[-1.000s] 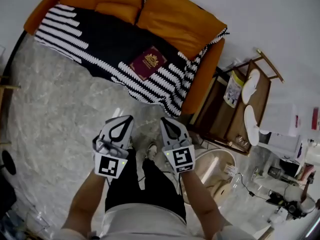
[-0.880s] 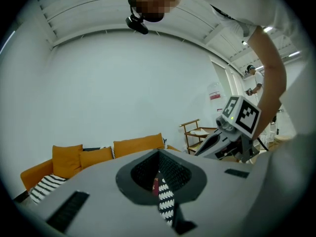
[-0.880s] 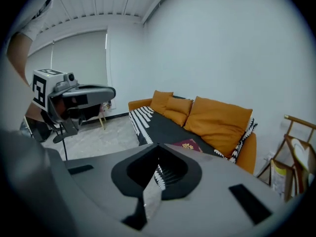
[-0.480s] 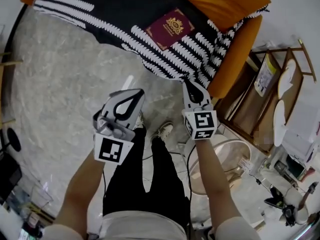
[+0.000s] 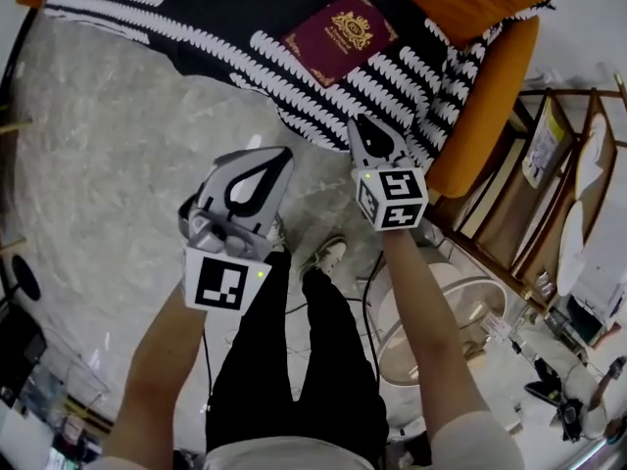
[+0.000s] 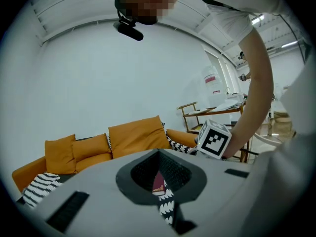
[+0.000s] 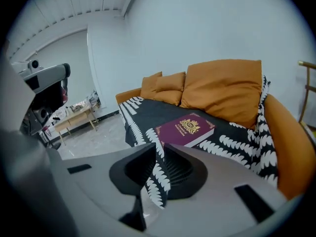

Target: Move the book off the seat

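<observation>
A maroon book (image 5: 340,35) with a gold crest lies flat on the sofa seat, on a black-and-white patterned blanket (image 5: 294,76). My right gripper (image 5: 359,120) hovers over the blanket's hanging edge, just short of the book (image 7: 186,129). Its jaws have just been opening and stand a narrow gap apart (image 7: 159,146) with nothing between them. My left gripper (image 5: 284,152) stays farther back over the floor, its tips together and empty (image 6: 159,151). In the left gripper view, a sliver of the book (image 6: 158,184) shows through the hole between the jaws.
Orange back cushions (image 7: 224,88) line the sofa behind the book, and an orange armrest (image 5: 485,116) is at its right end. A wooden rack (image 5: 549,194) holding white slippers stands right of the sofa. The person's legs stand on the marble floor (image 5: 108,164).
Both grippers have moved forward toward the sofa, the right one farther, up to the blanket's edge. The book now lies much closer to them.
</observation>
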The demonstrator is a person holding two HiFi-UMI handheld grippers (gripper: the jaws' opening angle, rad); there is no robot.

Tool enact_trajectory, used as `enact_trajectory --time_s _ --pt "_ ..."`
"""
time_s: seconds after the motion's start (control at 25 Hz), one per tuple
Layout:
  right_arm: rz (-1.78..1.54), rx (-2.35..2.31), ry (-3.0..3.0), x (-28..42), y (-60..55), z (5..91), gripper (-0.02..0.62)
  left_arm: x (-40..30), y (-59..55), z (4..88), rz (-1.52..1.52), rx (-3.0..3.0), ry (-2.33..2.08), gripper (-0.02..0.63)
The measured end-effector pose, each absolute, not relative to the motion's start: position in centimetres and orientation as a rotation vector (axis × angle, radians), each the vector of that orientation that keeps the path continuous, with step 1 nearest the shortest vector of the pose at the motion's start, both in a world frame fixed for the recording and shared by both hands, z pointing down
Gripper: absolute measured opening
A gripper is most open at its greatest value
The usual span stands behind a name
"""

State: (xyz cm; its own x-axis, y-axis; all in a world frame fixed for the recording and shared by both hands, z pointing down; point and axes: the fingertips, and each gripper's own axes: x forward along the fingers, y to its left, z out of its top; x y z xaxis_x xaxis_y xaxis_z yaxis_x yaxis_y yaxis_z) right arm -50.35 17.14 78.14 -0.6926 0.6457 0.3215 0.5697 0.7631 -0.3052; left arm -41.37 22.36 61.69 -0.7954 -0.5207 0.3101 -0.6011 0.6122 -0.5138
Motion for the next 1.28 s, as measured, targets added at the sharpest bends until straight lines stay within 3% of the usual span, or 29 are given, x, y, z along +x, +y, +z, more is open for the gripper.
enact_trajectory --time_s 0.68,1.04,1.28 --pt "1.061 -0.726 -2.286 -59.8 20.6 87.1 0.157 -43.7 25.7 65.6 0.922 0.925 -2.661 0.017" --pt "1.543 -0.712 -2.020 -62.5 21.6 90.3 0.267 -43.6 27.5 67.5 0.913 0.904 -2.641 0.017" --pt "1.743 -0.752 -1.930 -64.4 21.6 90.4 0.270 -43.6 29.2 68.9 0.885 0.851 -2.638 0.017"
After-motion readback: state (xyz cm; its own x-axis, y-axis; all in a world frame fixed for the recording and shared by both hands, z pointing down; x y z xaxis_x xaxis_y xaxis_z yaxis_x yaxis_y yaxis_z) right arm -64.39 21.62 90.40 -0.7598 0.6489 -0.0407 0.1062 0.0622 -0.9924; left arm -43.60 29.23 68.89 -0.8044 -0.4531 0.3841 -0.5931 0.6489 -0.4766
